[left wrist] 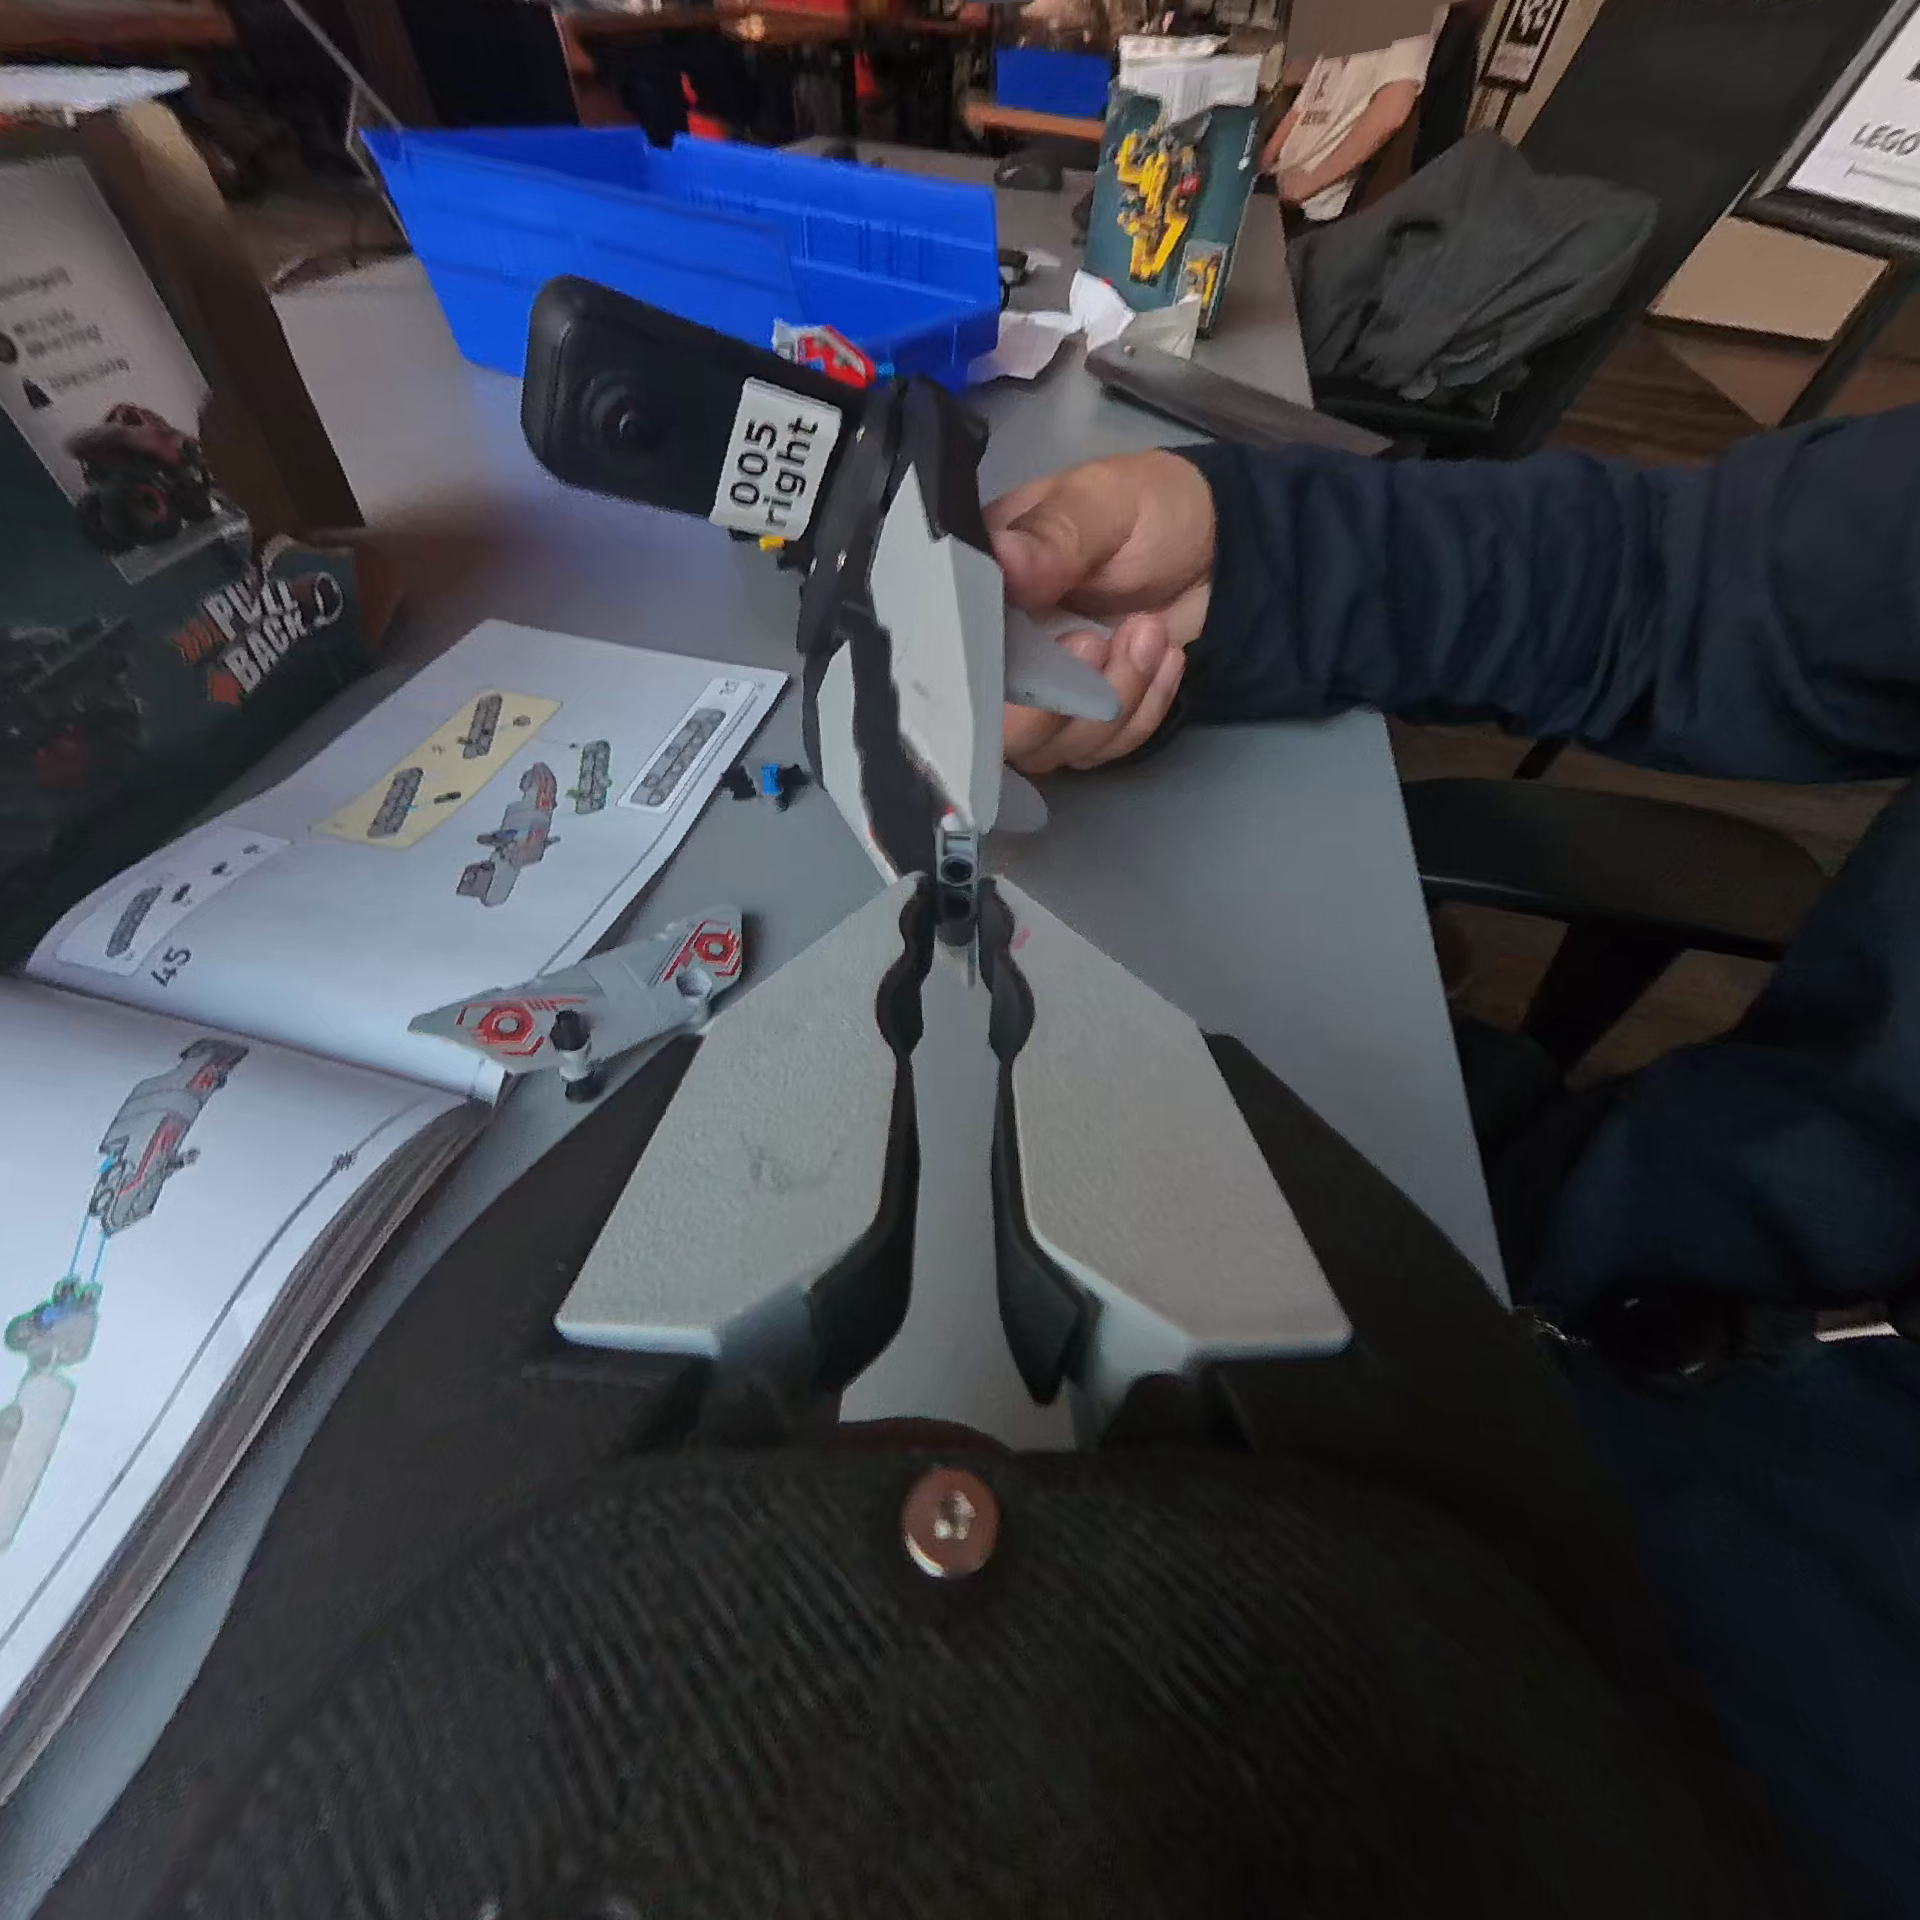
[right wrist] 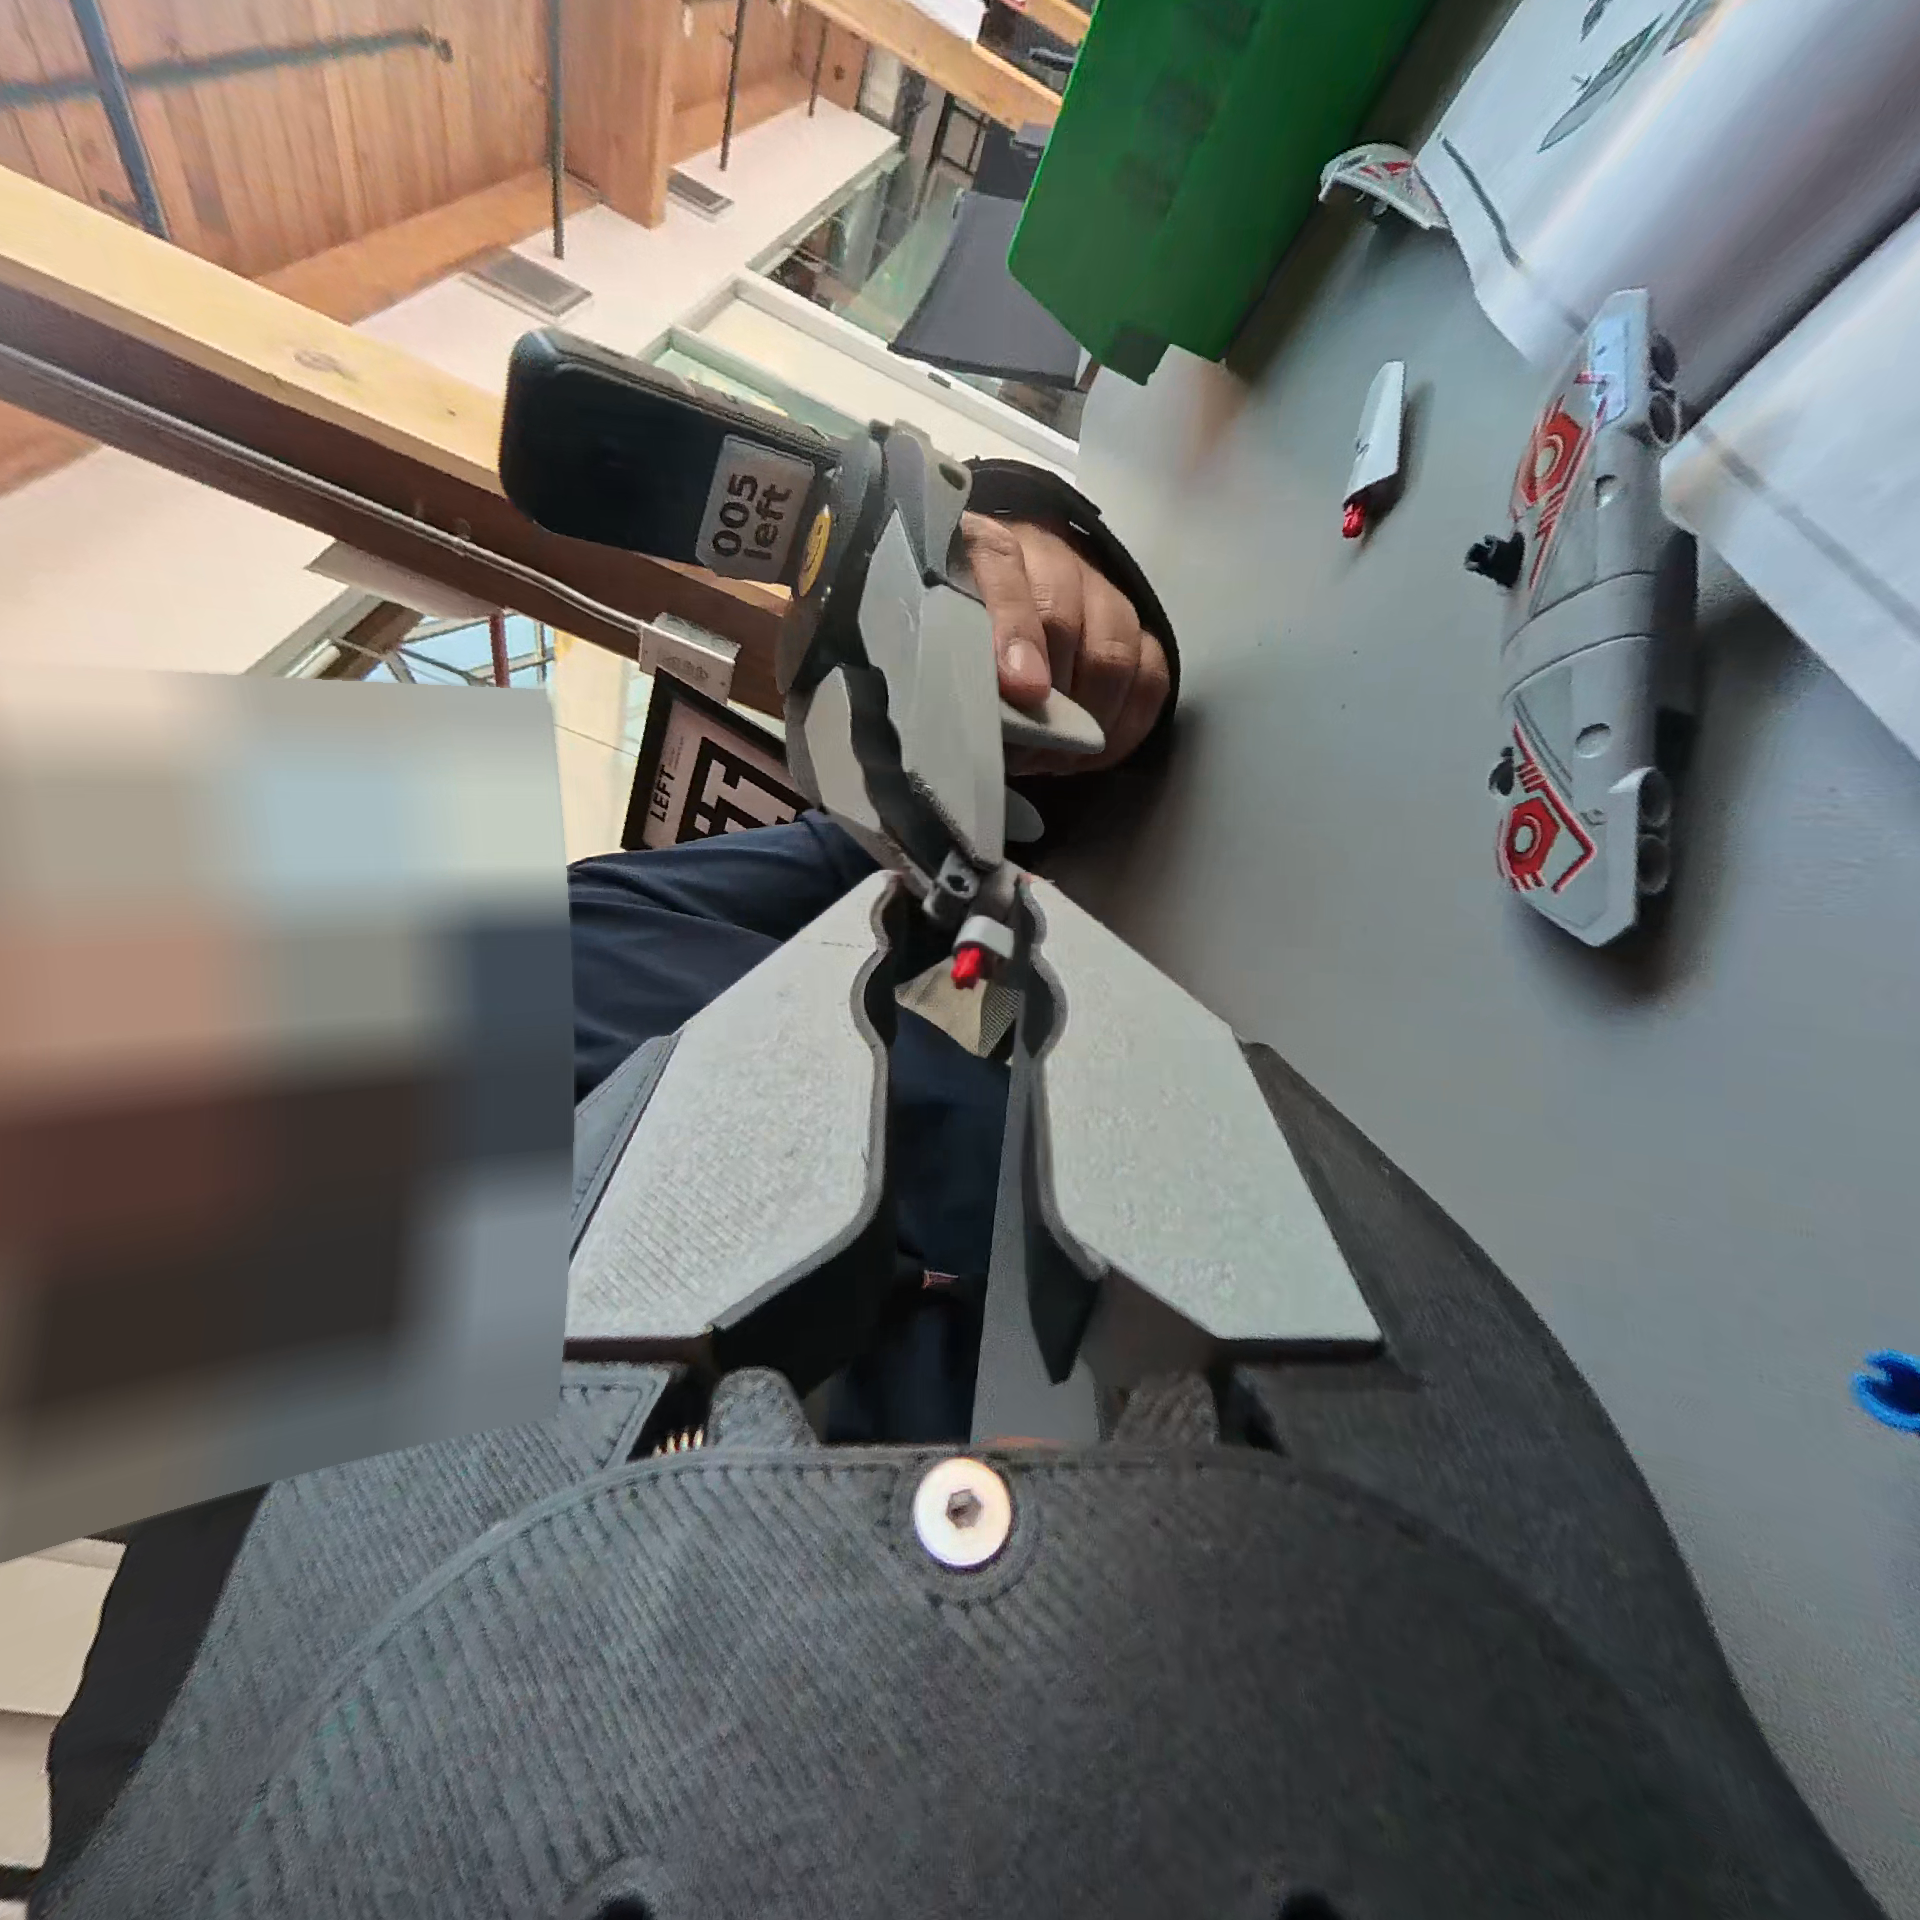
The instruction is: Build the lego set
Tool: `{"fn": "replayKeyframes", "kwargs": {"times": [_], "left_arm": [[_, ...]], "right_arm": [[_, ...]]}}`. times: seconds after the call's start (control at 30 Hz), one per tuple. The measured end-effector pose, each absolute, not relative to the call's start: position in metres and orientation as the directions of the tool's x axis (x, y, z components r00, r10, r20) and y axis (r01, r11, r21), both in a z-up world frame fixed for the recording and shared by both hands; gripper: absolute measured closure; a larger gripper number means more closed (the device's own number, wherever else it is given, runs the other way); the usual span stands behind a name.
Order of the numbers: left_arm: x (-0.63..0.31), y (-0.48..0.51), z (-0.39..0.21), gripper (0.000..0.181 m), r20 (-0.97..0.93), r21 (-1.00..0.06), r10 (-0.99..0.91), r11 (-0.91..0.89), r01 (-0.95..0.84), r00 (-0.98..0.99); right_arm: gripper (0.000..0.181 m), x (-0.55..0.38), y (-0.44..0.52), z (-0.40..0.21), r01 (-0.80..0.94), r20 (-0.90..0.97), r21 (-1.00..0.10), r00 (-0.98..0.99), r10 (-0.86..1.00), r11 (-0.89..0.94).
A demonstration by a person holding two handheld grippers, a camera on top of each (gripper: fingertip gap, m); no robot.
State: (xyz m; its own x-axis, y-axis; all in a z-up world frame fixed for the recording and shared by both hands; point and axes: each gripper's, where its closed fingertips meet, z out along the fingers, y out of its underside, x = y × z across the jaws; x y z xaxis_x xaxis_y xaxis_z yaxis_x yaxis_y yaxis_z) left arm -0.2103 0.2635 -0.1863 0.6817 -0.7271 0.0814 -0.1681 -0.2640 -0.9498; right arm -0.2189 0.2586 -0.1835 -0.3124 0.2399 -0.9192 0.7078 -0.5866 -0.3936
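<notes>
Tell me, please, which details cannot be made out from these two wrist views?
- Joint between the dark grey connector and the grey piece with a red pin: both views, covered by the fingertips of both grippers.
- Small black and blue parts: left wrist view, too small.
- Blue piece: right wrist view, cut by the edge.

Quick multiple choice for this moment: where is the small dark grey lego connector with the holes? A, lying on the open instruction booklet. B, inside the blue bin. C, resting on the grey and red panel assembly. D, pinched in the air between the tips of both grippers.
D: the dark grey connector sits between the left gripper tips, with the right gripper tips meeting it above the table.
</notes>
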Motion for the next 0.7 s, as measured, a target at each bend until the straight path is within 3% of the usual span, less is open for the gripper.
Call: {"fn": "replayKeyframes", "kwargs": {"times": [0.03,0.13,0.23,0.33,0.43,0.6,0.7], "left_arm": [[-0.212,0.264,-0.189,0.177,0.102,-0.942,-0.716,-0.292,-0.163,0.690],[-0.214,0.265,-0.201,0.178,0.334,-0.871,-0.667,-0.488,-0.052,0.666],[-0.221,0.268,-0.204,0.178,0.574,-0.758,-0.577,-0.642,0.111,0.581],[-0.229,0.268,-0.206,0.177,0.632,-0.713,-0.535,-0.685,0.150,0.561],[-0.230,0.265,-0.205,0.177,0.690,-0.672,-0.523,-0.719,0.175,0.500],[-0.227,0.261,-0.202,0.177,0.726,-0.649,-0.532,-0.740,0.177,0.437],[-0.226,0.260,-0.201,0.177,0.710,-0.666,-0.549,-0.727,0.168,0.441]], "right_arm": [[0.159,-0.219,0.260,-0.183,0.700,-0.916,-0.401,-0.318,0.245,-0.590],[0.149,-0.221,0.266,-0.186,0.679,-0.895,-0.445,-0.319,0.311,-0.584],[0.145,-0.220,0.270,-0.190,0.642,-0.801,-0.584,-0.356,0.480,-0.497],[0.148,-0.219,0.267,-0.205,0.636,-0.653,-0.697,-0.371,0.660,-0.332],[0.155,-0.221,0.258,-0.211,0.625,-0.553,-0.749,-0.407,0.727,-0.220],[0.174,-0.224,0.256,-0.210,0.601,-0.517,-0.774,-0.417,0.747,-0.200],[0.176,-0.223,0.258,-0.209,0.598,-0.511,-0.777,-0.415,0.753,-0.198]]}}
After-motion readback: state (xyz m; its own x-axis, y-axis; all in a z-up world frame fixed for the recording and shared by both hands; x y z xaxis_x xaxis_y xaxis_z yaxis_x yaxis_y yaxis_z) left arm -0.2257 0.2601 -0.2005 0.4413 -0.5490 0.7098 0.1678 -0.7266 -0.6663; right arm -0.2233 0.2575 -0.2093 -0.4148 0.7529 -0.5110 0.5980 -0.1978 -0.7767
